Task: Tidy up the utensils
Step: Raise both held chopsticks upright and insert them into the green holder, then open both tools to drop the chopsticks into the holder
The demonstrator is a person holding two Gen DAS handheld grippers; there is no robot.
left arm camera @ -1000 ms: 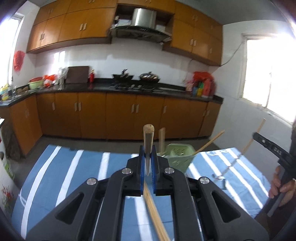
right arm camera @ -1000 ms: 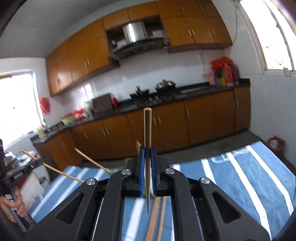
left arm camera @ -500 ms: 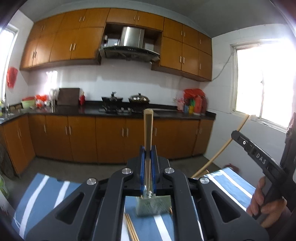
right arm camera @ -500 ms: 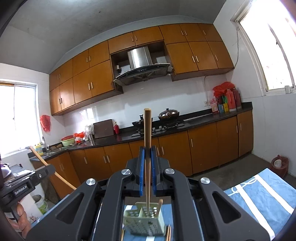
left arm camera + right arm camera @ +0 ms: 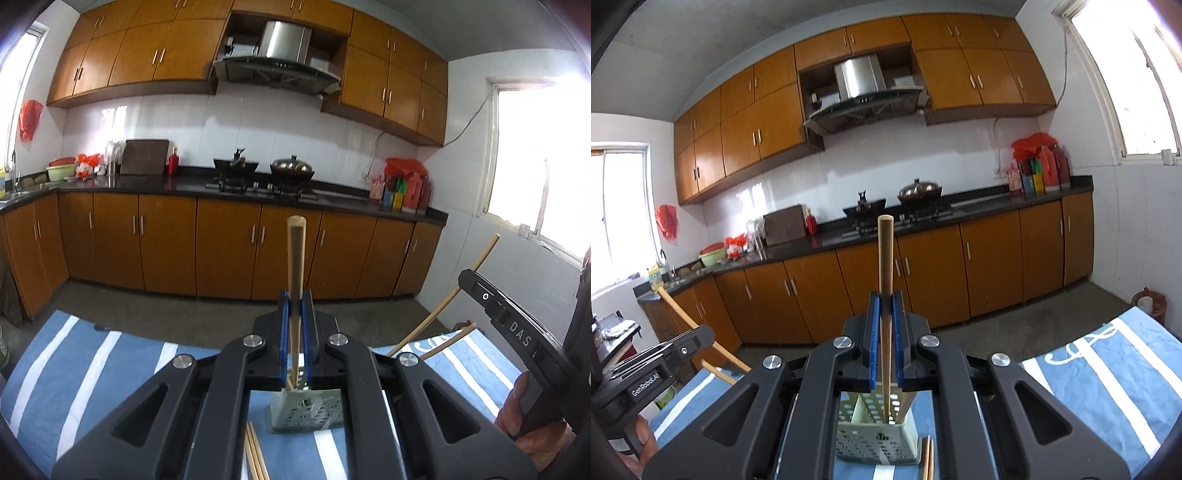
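Plainly held chopsticks upright, tips down, for clean drop into holder: left gripper (image 5: 295,306) clamped on chopstick (image 5: 295,258) above green holder (image 5: 306,410); right gripper (image 5: 885,306) pinching second chopstick (image 5: 885,266), tip inside holder (image 5: 879,443); loose pair (image 5: 255,458) at 6 o'clock on cloth

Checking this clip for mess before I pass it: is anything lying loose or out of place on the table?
Yes. A pair of chopsticks lies flat on the striped cloth beside the green holder, not in it. Each gripper, left and right, grips one chopstick upright over the holder. Nothing looks spilled or broken.
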